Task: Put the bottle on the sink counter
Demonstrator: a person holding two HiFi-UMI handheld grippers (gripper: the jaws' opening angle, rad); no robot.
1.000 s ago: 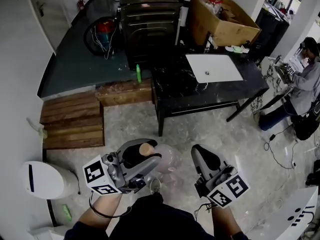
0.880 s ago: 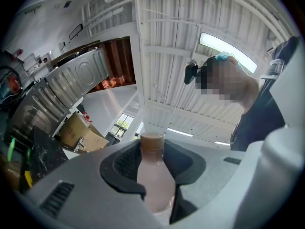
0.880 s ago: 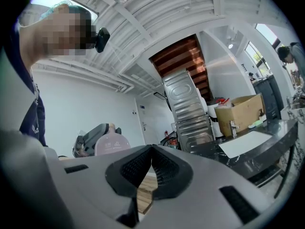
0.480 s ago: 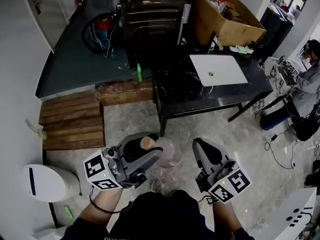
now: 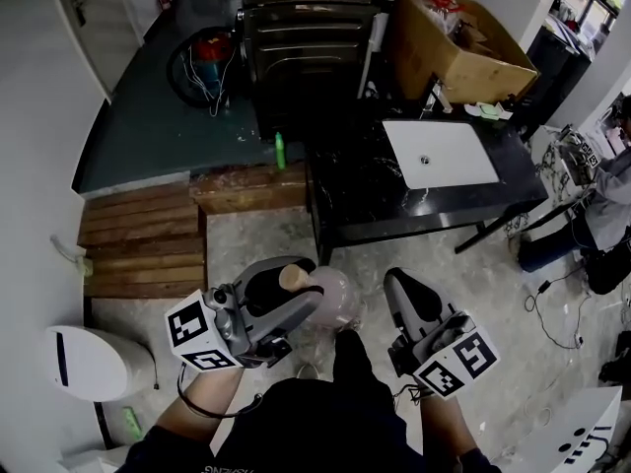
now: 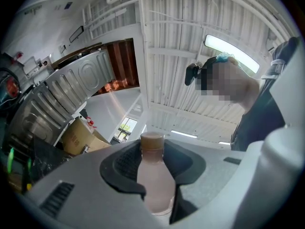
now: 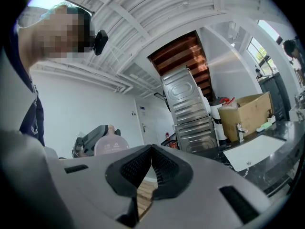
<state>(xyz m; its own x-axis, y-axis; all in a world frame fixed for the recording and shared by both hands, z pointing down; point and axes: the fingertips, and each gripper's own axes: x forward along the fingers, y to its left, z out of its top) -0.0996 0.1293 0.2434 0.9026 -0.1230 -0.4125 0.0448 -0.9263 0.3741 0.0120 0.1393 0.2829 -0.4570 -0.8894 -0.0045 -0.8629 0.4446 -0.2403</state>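
A pale pink bottle (image 5: 329, 298) with a tan cap stands between the jaws of my left gripper (image 5: 294, 300), which is shut on it, held low over the stone floor. The left gripper view shows the bottle (image 6: 155, 182) upright with the pads against its neck and shoulder. My right gripper (image 5: 402, 297) hangs beside it, jaws together and nothing in them; in its own view the right gripper (image 7: 151, 149) is shut, with the bottle (image 7: 108, 144) off to its left. The black sink counter (image 5: 357, 183) with its white sink (image 5: 440, 153) lies ahead.
A cardboard box (image 5: 459, 51) sits at the counter's far end. A small green bottle (image 5: 280, 149) stands on wooden steps (image 5: 144, 240) to the left. A metal cabinet (image 5: 306, 37) rises behind, a white bin (image 5: 95, 358) at my left, a person (image 5: 613, 166) at the right edge.
The view has crept forward, so the counter sits slightly nearer and lower in frame. Both grippers kept their poses and the left kept its hold. A dark leg now shows at bottom centre.
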